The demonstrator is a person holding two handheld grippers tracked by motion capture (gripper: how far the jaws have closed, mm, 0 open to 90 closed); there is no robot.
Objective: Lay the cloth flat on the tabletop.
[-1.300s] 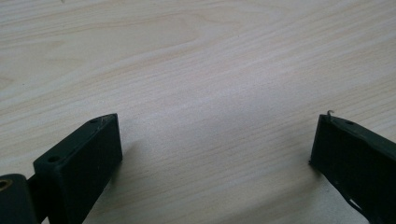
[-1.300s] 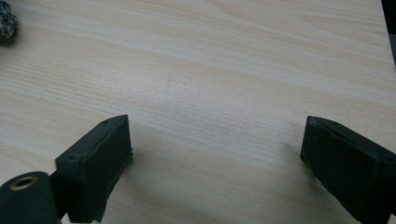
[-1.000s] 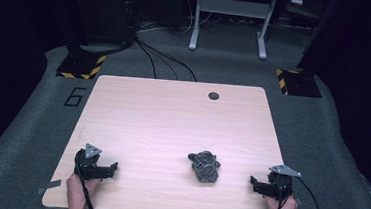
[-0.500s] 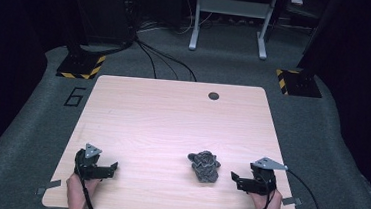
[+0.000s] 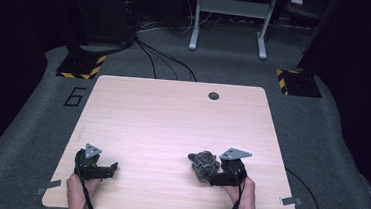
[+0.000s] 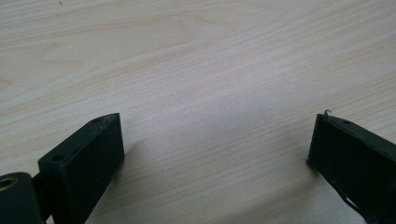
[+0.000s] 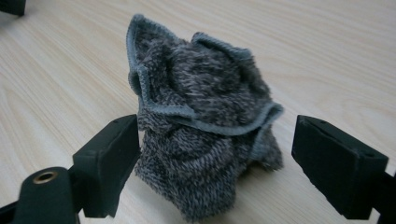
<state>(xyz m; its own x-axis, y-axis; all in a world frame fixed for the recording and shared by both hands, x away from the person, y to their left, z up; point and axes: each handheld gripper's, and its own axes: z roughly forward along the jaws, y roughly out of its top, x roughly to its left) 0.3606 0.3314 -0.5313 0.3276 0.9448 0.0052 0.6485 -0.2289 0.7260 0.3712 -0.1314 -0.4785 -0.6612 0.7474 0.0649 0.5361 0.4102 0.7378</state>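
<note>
A crumpled grey towel (image 7: 205, 135) sits on the worktop (image 5: 172, 118), between the right claw's (image 7: 215, 154) open, just-closing jaws. Soft and light, probably; pinch a raised hemmed fold.

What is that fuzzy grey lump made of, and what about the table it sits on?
The grey lump looks like soft terry cloth, maybe a small towel or washcloth: it has fuzzy speckled loops and a stitched grey edge, and it is scrunched into folds. The table looks like pale wood, likely a smooth laminate: light grain lines run across it with a faint sheen.
</note>
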